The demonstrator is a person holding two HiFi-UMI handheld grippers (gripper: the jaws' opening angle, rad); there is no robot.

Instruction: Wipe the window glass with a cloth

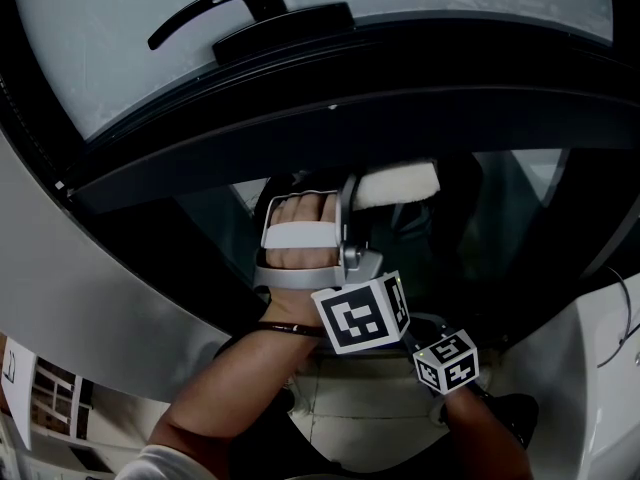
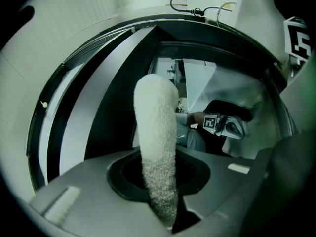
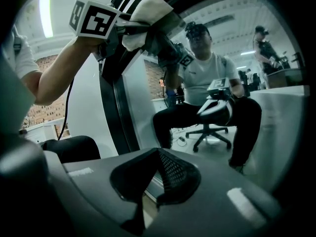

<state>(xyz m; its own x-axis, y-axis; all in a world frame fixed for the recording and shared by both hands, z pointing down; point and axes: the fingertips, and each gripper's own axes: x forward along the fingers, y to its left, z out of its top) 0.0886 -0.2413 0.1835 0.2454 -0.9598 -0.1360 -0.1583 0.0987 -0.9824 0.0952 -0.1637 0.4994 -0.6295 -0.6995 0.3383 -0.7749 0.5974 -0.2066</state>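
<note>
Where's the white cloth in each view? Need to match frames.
Head view: cloth at centre, sticking out to the right of the left gripper.
Left gripper view: centre, upright between the jaws.
Right gripper view: upper left, beside the marker cube.
Shared landmark: black window frame.

Cloth sits before the window glass (handle above).

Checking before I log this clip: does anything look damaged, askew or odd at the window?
Nothing stands out. The left gripper is shut on the white cloth up at the window glass; the right gripper is shut and empty.
</note>
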